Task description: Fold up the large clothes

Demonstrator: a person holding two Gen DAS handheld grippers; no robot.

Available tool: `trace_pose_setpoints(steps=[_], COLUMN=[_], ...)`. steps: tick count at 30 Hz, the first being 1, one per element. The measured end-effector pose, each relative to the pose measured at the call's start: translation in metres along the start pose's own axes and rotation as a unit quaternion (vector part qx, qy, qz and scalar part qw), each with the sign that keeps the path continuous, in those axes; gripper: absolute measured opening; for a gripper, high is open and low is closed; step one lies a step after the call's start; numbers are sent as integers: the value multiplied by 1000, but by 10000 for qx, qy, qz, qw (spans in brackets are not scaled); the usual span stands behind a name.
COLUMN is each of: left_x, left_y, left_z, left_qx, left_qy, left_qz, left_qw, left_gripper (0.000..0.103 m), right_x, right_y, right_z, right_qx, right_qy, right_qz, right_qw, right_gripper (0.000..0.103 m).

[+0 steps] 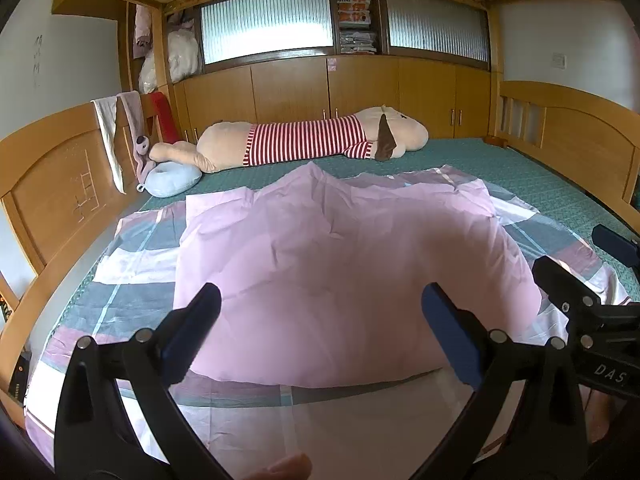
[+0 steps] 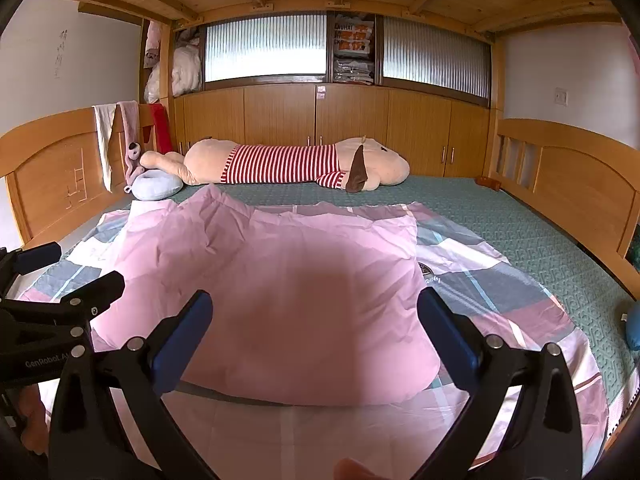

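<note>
Both grippers spread wide, nothing between the fingers. Left gripper [image 1: 320, 320] hovers over the near part of the pink fold; right gripper [image 2: 314, 324] hovers alongside it, well open too, holding nothing. Neither pair of fingertips appears to touch cloth, though the height above it is hard to judge through the fisheye.

Task item: large cover [image 1: 132, 276], plaid grey, white and pink on its face, spread flat across the green mattress [image 1: 520, 168]. Its plain pink underside [image 1: 340, 264] is turned over on top, forming a broad flap in the middle, with plaid showing on both sides and along the near edge. Flap's far edge is rumpled, peaked to the left of centre in the right wrist view.

Step, as judged: one fold laid, hands released, between grips. Folding looks early; most of the cloth is spread out.

Next move likely calls for each gripper to pick an edge or corner of the flap or the near plaid border, close on both layers, and lift evenly so the rumpled far edge does not drag.

Long plush dog [image 2: 296, 164] in striped shirt lies beyond, well apart from the cloth.
</note>
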State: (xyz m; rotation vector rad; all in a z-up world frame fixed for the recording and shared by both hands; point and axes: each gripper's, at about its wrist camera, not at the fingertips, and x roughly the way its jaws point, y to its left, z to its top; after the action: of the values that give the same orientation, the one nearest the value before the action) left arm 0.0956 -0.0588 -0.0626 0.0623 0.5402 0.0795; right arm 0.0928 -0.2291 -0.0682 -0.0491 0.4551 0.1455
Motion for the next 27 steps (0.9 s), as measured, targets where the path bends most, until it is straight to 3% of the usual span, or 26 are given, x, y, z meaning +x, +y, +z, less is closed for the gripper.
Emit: trace_pose_setpoints(steps=[27], left_x=[3], left_y=[1], left_z=[-2], left_qx=[-50], left_qy=[97], left_qz=[2], left_qw=[9999], left_gripper=[101], right_x=[2], right_y=[12], right_z=[-5], right_qx=[-60], right_qy=[120], right_qz=[-5], right_qw=[9999], right_gripper=[102])
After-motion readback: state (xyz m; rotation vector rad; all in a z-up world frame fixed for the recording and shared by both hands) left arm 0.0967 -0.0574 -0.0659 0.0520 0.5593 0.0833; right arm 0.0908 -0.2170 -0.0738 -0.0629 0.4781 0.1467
